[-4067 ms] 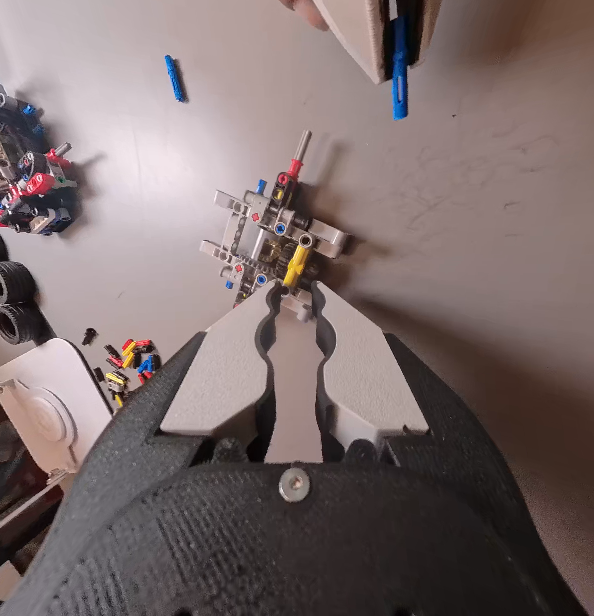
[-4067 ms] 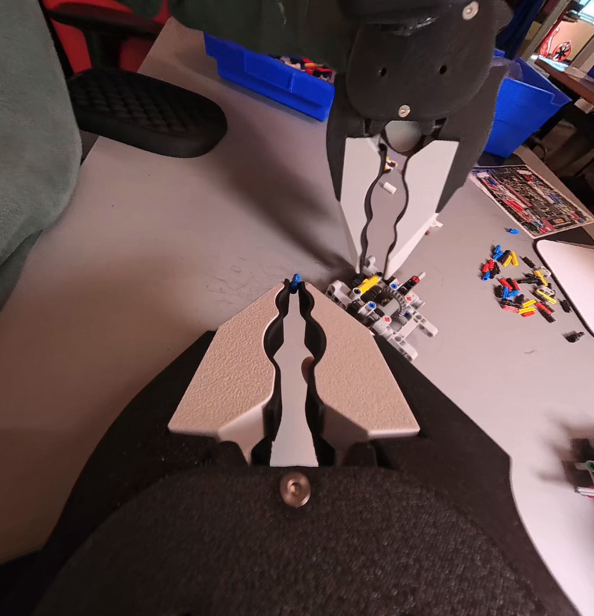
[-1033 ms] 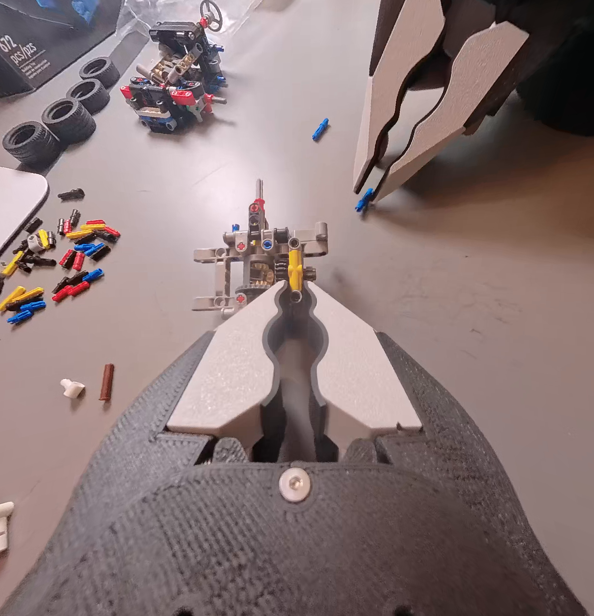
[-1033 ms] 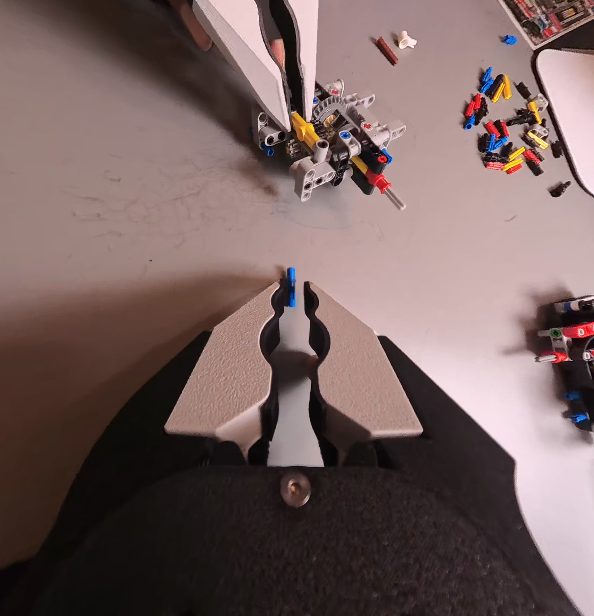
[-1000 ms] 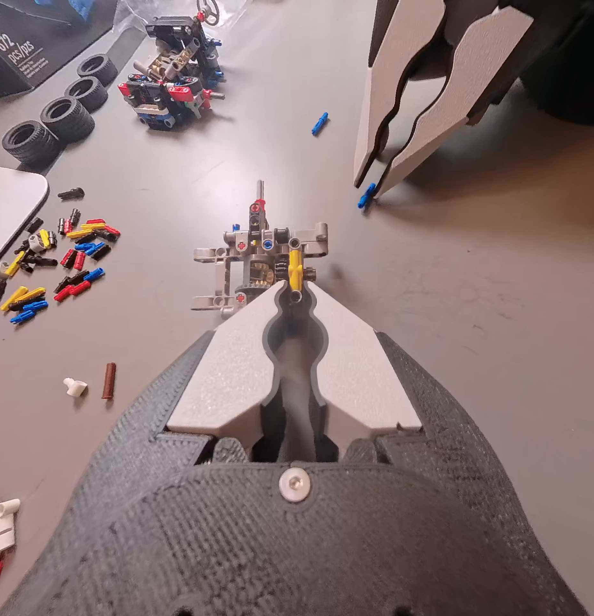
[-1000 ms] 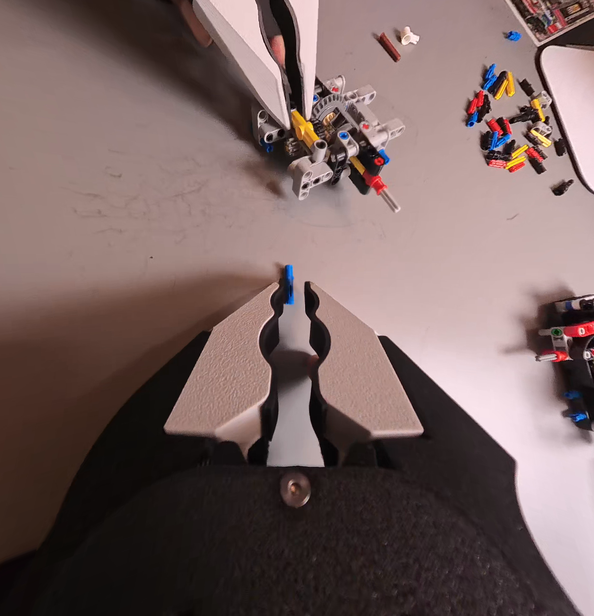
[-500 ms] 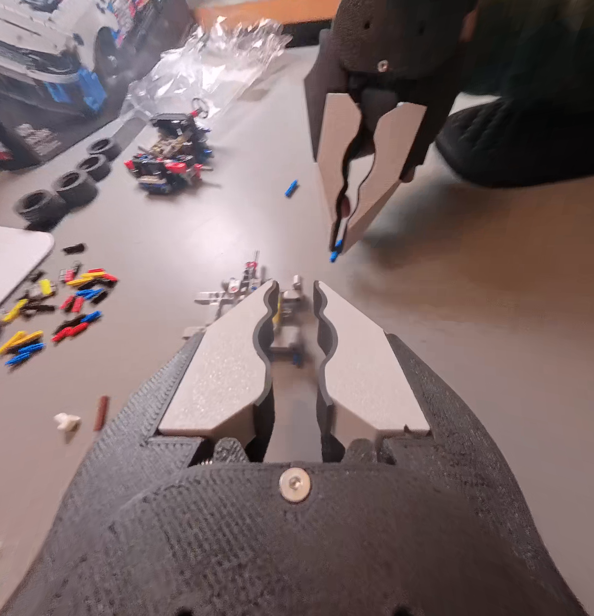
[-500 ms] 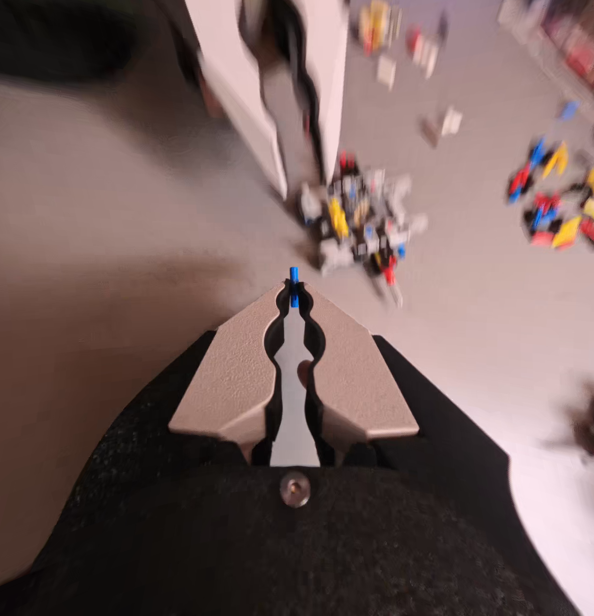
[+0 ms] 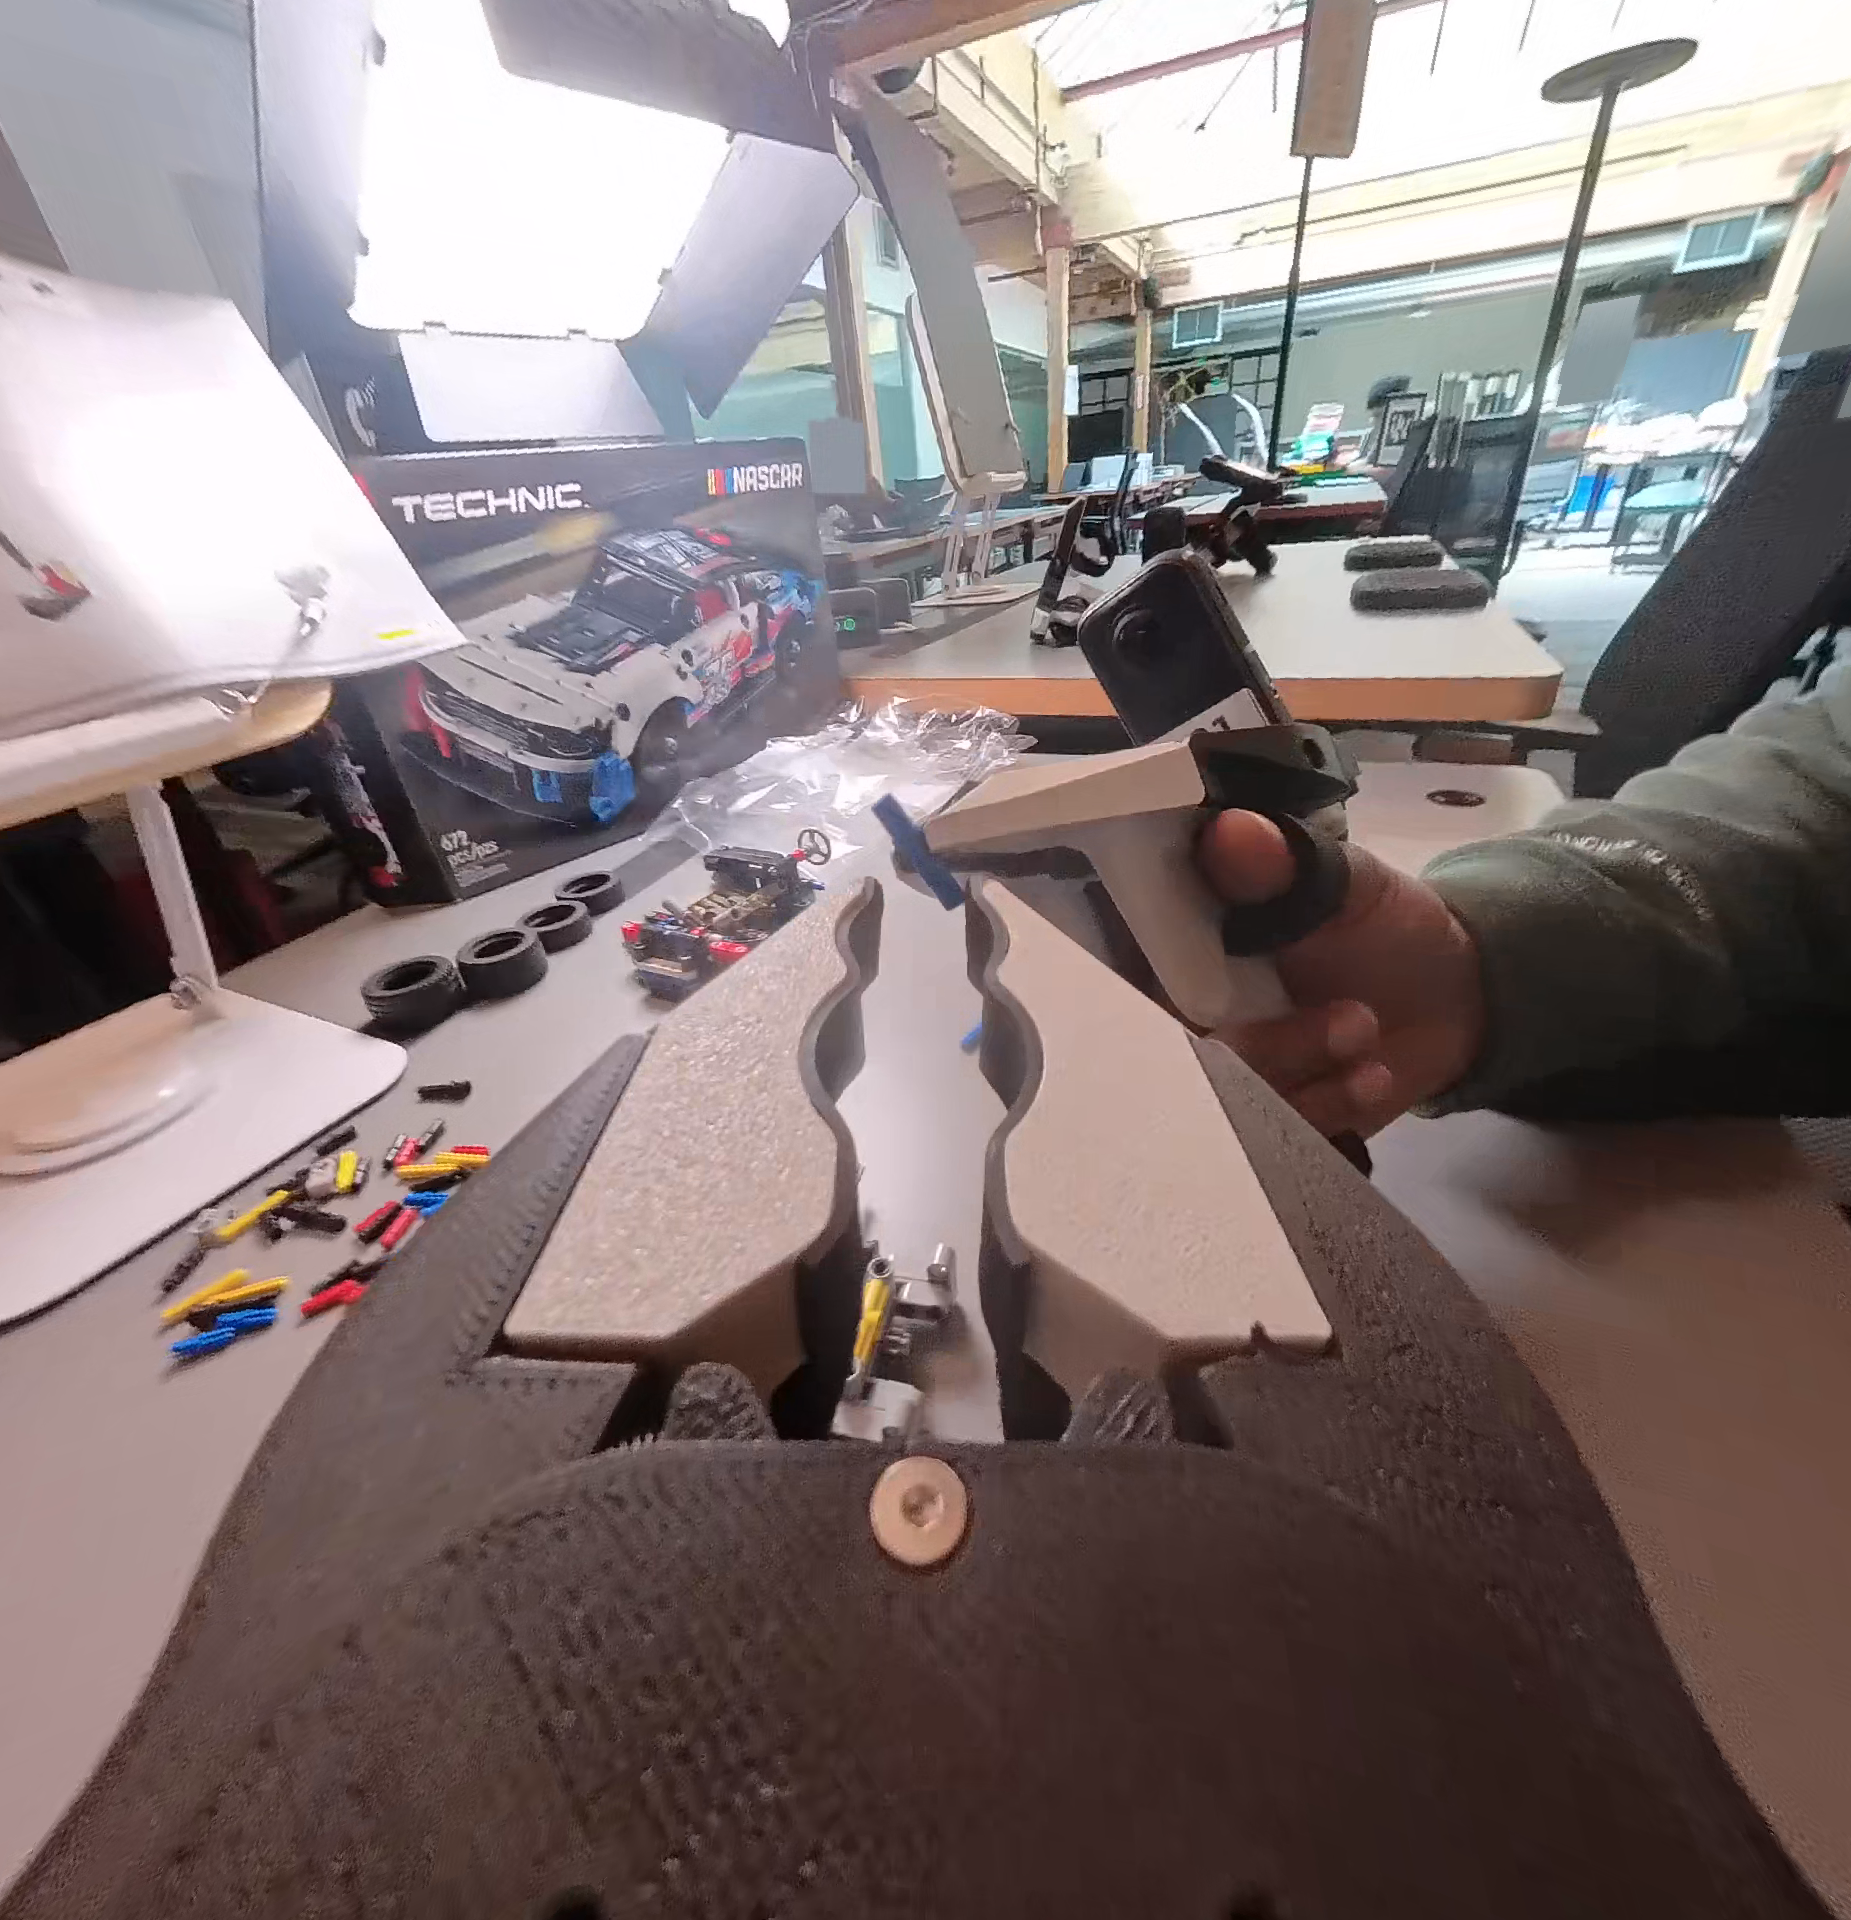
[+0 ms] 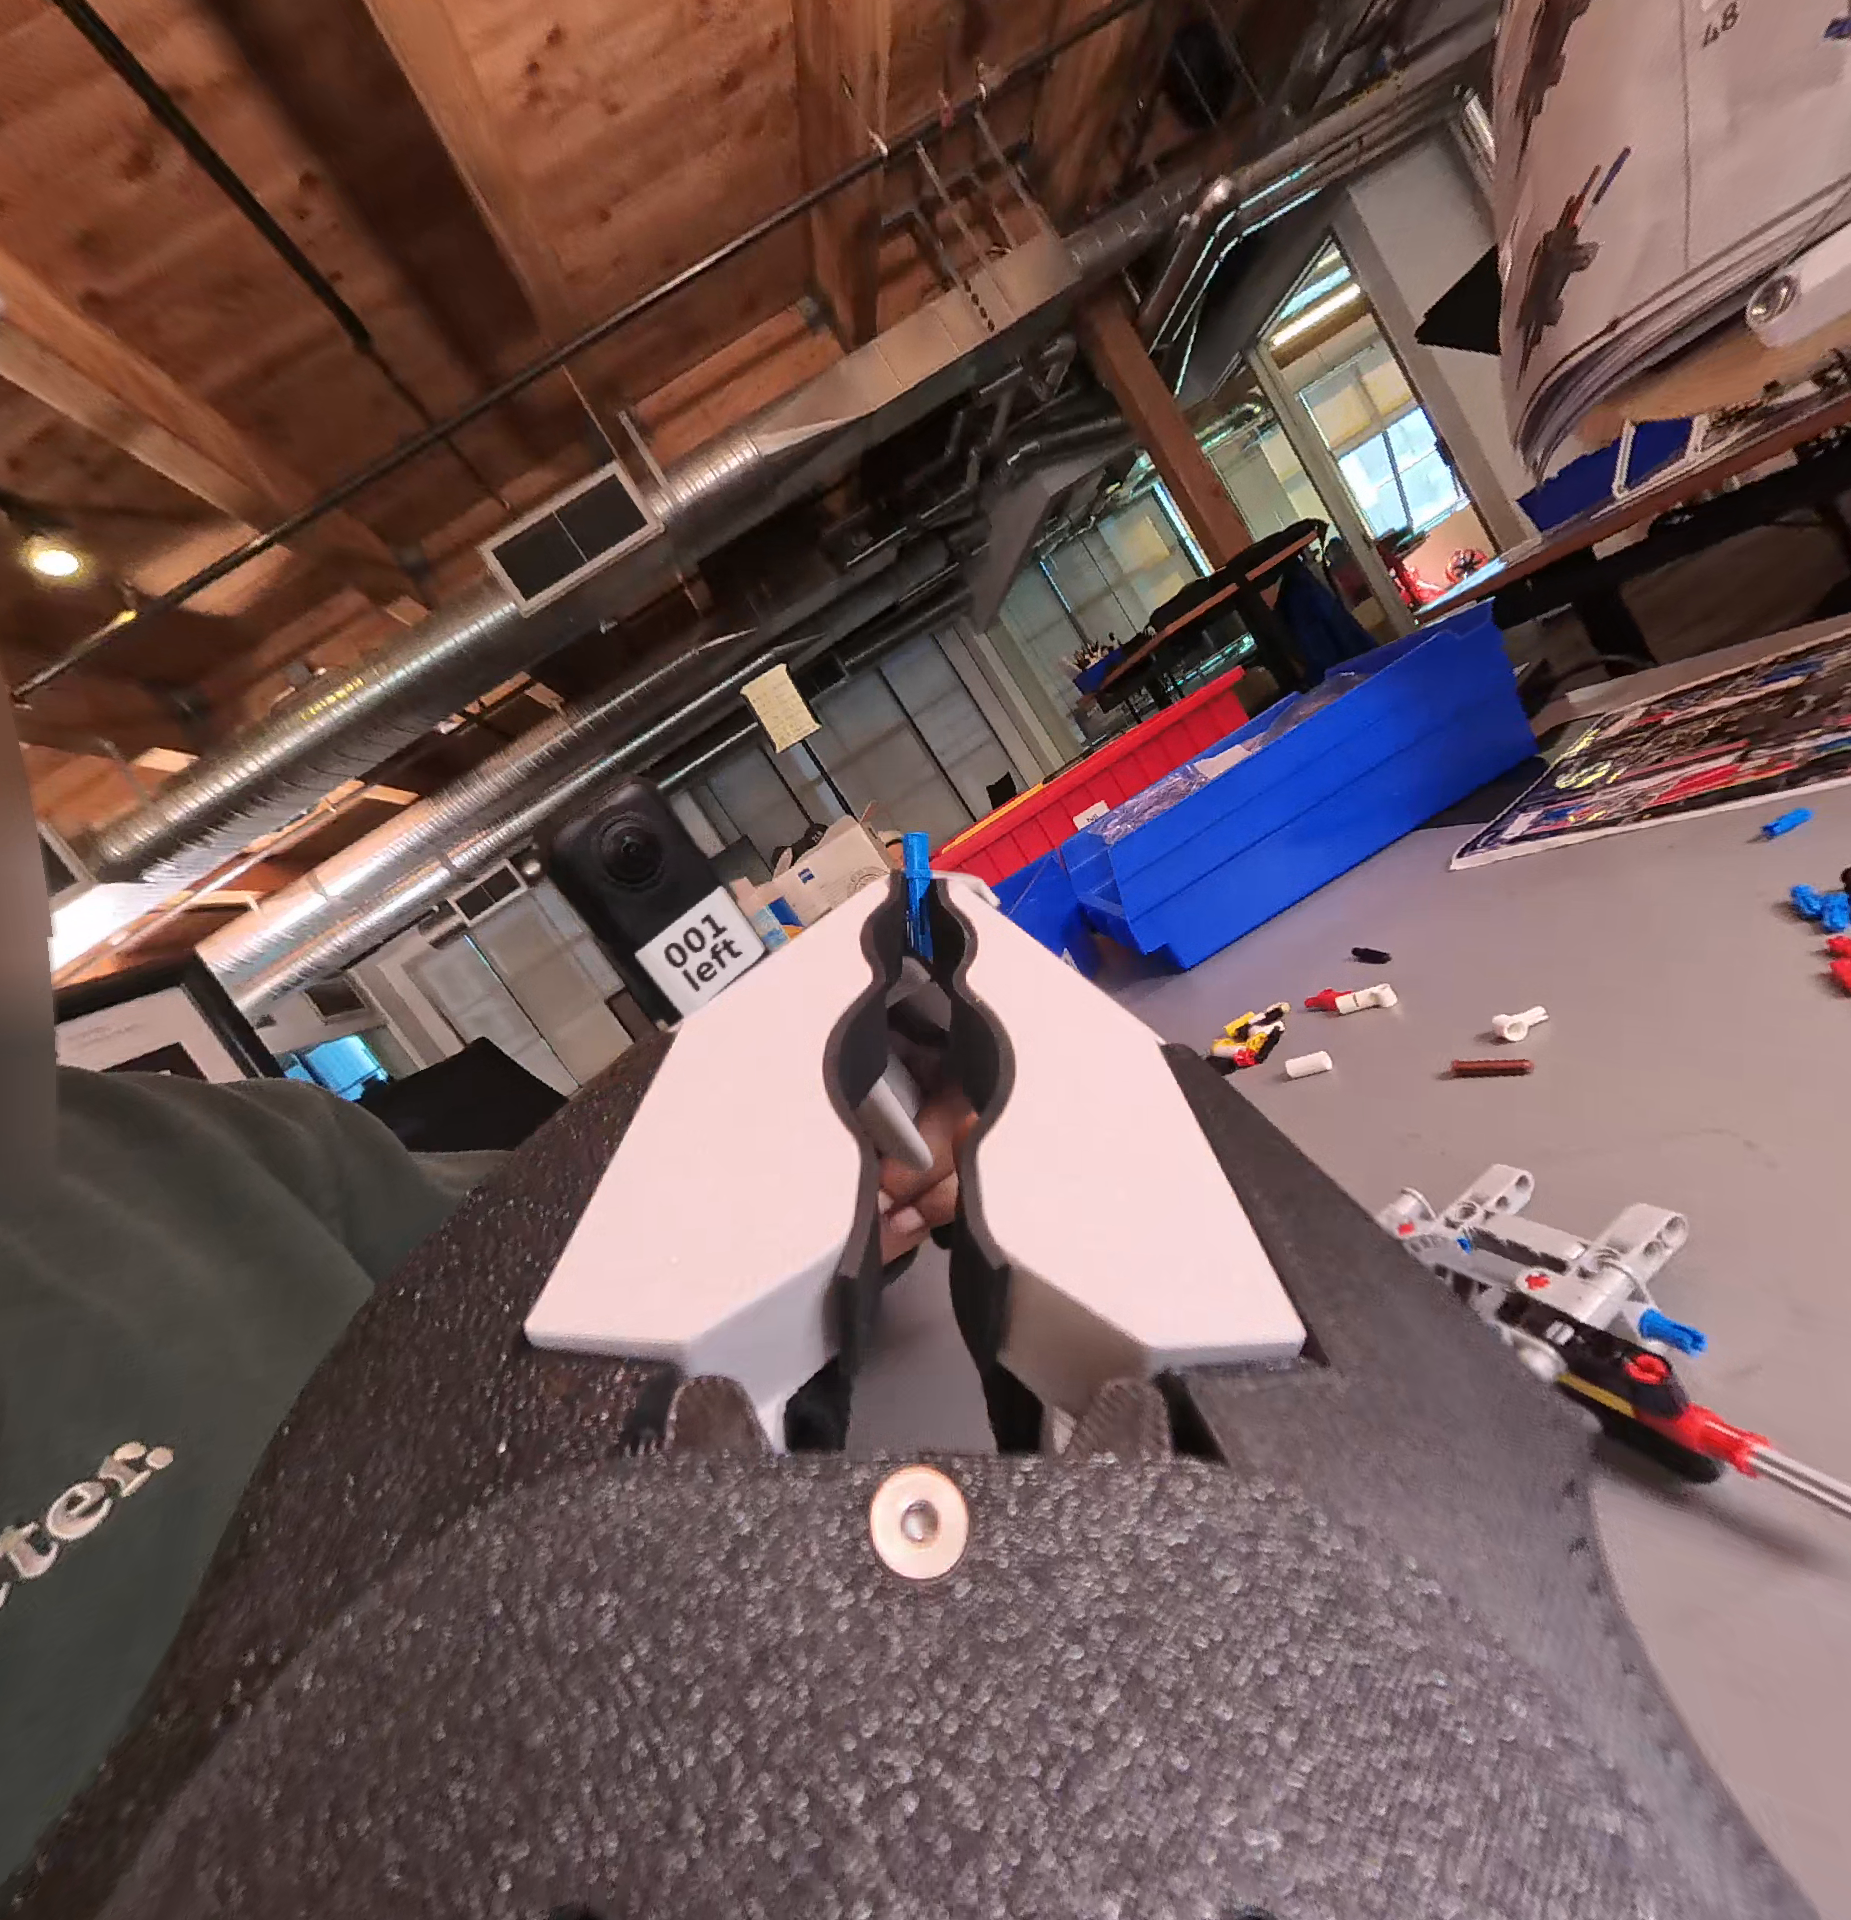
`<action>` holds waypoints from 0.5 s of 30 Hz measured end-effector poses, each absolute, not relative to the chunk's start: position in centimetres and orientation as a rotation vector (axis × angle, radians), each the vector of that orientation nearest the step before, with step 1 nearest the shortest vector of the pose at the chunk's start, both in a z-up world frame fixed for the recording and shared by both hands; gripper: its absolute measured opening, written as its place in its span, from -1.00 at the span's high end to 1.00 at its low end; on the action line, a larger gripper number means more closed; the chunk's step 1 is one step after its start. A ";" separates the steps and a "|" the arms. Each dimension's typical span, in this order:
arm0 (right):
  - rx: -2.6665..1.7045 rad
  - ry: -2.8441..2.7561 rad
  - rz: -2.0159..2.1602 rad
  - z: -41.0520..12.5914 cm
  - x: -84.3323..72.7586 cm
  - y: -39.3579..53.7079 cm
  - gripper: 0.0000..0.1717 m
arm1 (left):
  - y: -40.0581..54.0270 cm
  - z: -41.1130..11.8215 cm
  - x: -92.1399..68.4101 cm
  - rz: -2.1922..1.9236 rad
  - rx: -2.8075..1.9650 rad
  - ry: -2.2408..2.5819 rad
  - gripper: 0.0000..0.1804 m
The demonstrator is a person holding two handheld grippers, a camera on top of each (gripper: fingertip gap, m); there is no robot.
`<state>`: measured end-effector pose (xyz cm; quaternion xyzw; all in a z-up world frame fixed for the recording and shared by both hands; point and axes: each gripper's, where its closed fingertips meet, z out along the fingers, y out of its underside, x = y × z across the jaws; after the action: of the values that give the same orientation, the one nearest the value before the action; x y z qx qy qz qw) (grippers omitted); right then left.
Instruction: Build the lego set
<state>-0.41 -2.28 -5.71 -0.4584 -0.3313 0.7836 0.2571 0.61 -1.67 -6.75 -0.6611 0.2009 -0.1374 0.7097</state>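
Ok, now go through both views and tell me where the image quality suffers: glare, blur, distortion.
Left wrist view: the light panel is blown out to white, the grey assembly seen between the claw's fingers is smeared, and the table's near right is blurred. Right wrist view: wide-angle bending of the ceiling ducts, motion smear on the grey assembly, while the blue pin in the claw stays sharp.

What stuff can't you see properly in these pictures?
- Grey brick assembly: left wrist view, mostly hidden behind the left gripper's fingers and body.
- Same assembly: right wrist view, blurred, partly behind the gripper body.
- Blue pin: its lower end is hidden between the right gripper's jaws.
- Coloured pins: too small and blurred to tell their shapes.
- Instruction booklet: cut off by the edge.
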 end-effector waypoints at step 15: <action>-1.283 -0.956 2.120 -6.9 -0.3 -2.0 1.00 | -1.9 -7.2 -0.2 -0.095 -1.457 0.566 0.93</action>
<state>-0.26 -1.98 -6.92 -0.4688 -0.3494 0.7749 0.2402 -0.22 -1.92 -7.15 -0.6565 0.2551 -0.0429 0.7086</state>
